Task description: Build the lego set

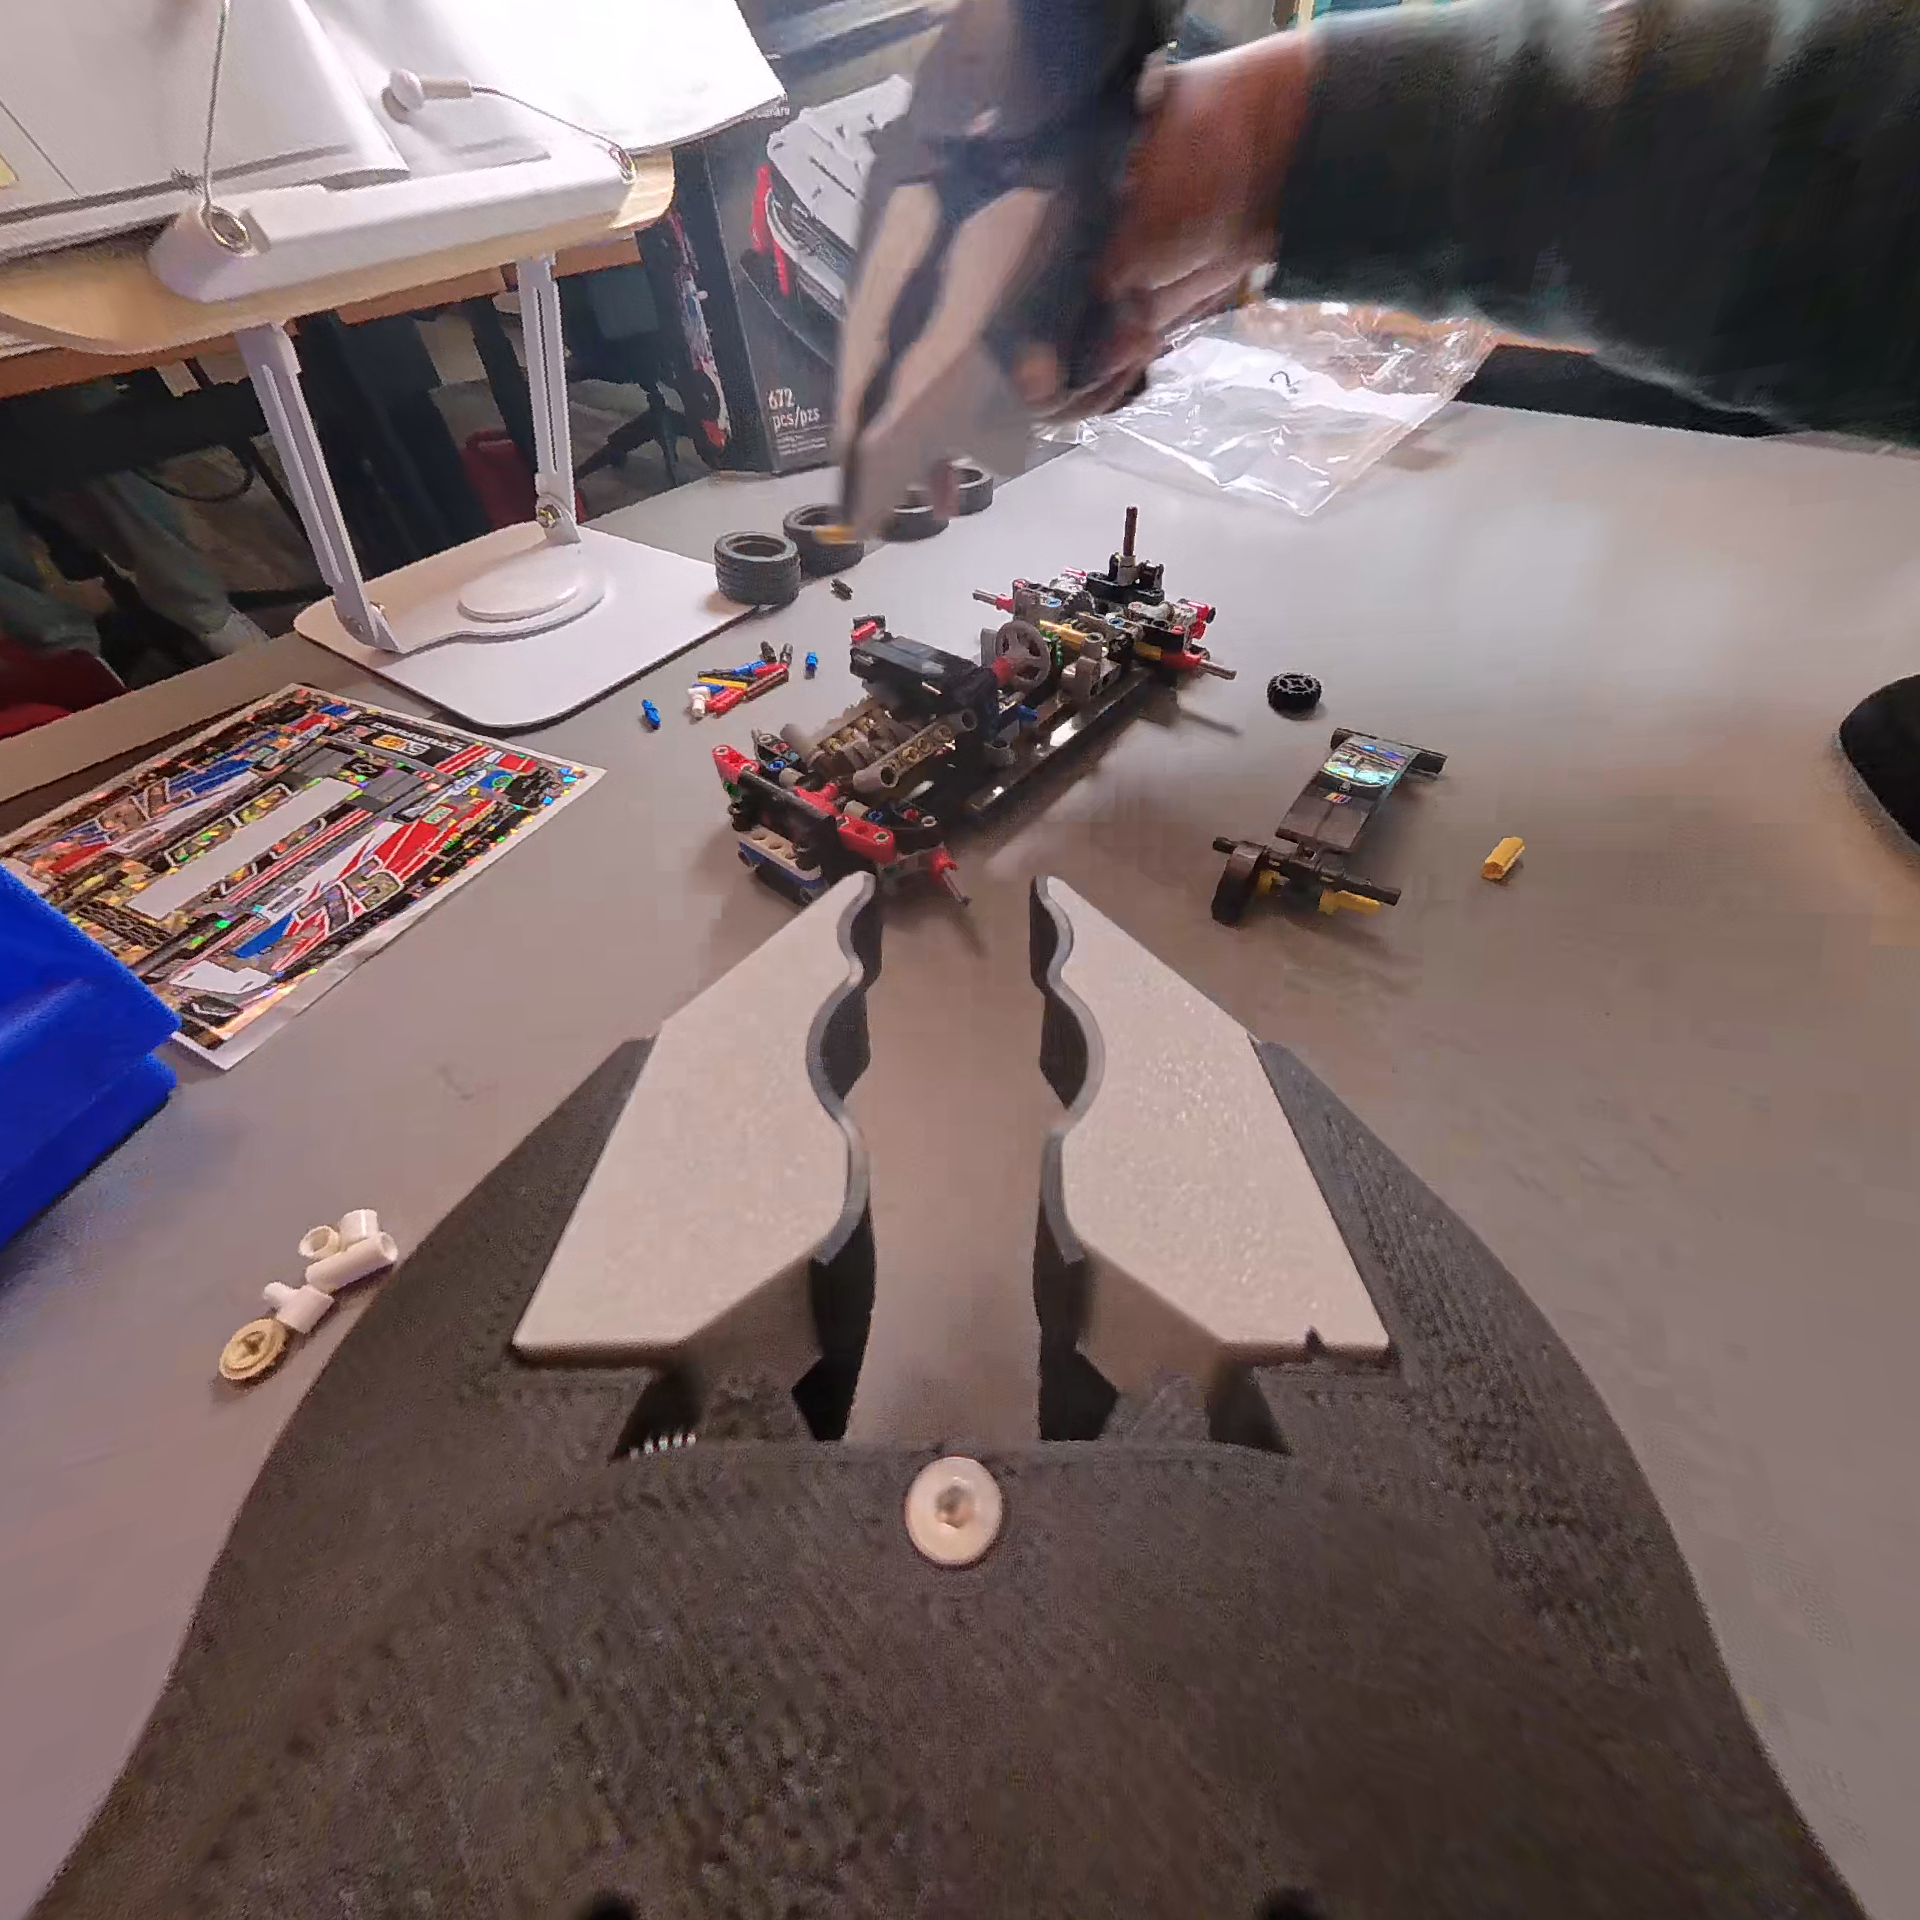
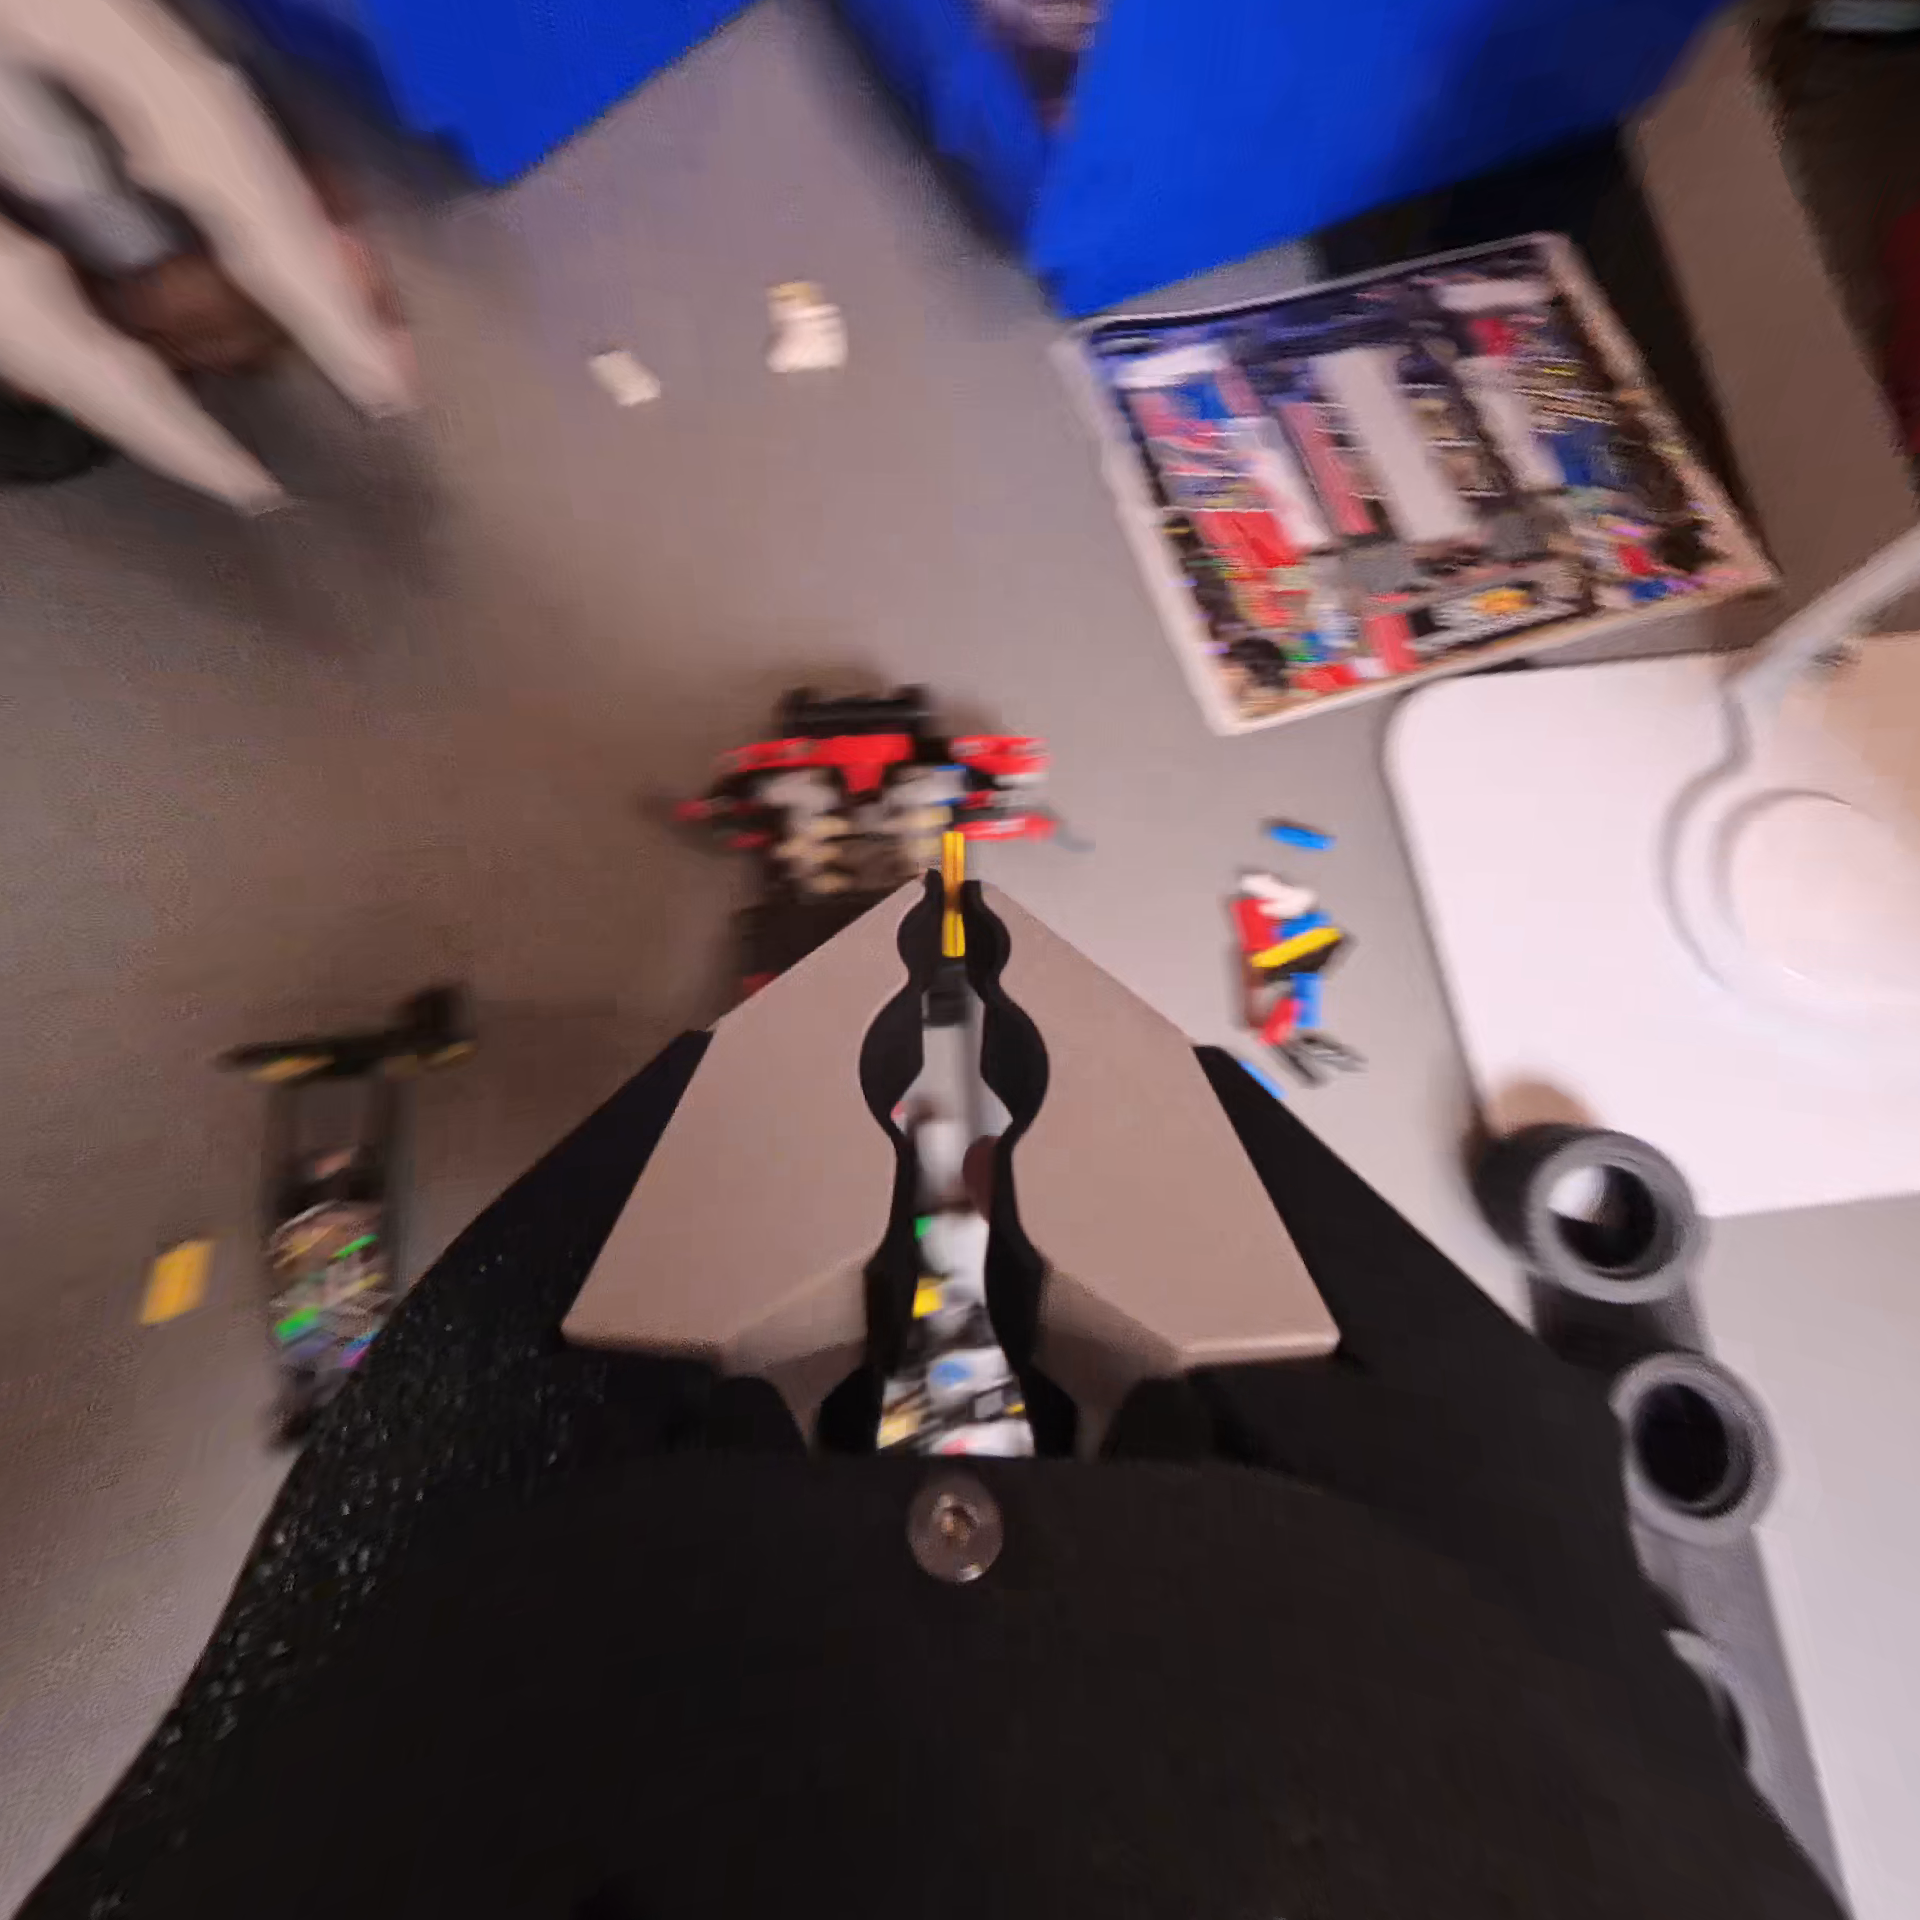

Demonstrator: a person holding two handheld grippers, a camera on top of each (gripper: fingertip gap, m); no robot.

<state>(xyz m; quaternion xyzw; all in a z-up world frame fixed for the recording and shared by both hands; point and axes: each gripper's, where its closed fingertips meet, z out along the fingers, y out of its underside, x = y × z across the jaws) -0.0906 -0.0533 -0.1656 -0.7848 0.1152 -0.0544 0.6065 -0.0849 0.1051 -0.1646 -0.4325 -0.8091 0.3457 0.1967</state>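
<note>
Left tongs [image 1: 951, 894] low over the grey tabletop [image 1: 1455, 1143], parted with a clear gap, nothing between the grey fingers. Straight ahead at 12 o'clock: the half-built black, red and grey lego car chassis [image 1: 956, 727], lying on the tabletop, long axis running toward 1 o'clock. At 2 o'clock of it, well apart, a smaller black wing-like sub-assembly with a shiny sticker [image 1: 1325, 831]; a short yellow connector piece [image 1: 1502, 859] just beyond that. Loose coloured pins [image 1: 732, 681] at 10 o'clock of the chassis, black rubber tyres [image 1: 758, 566] farther back. Glittery sticker sheet [image 1: 260, 852] flat at 9 o'clock, blue bin [image 1: 62, 1049] at its near edge, white book stand [image 1: 416, 239] behind. Small white connector pieces [image 1: 332, 1262] near the left tongs' base. Clear plastic bag [image 1: 1278, 405] at 1 o'clock, far side. Right tongs [image 2: 951, 883], motion-blurred in both views, closed on a thin yellow axle [image 2: 952, 894] that sticks out past the tips; they hang above the chassis, nearer its tyre-side end. Gloved hand [image 1: 1122, 249] behind them.
</note>
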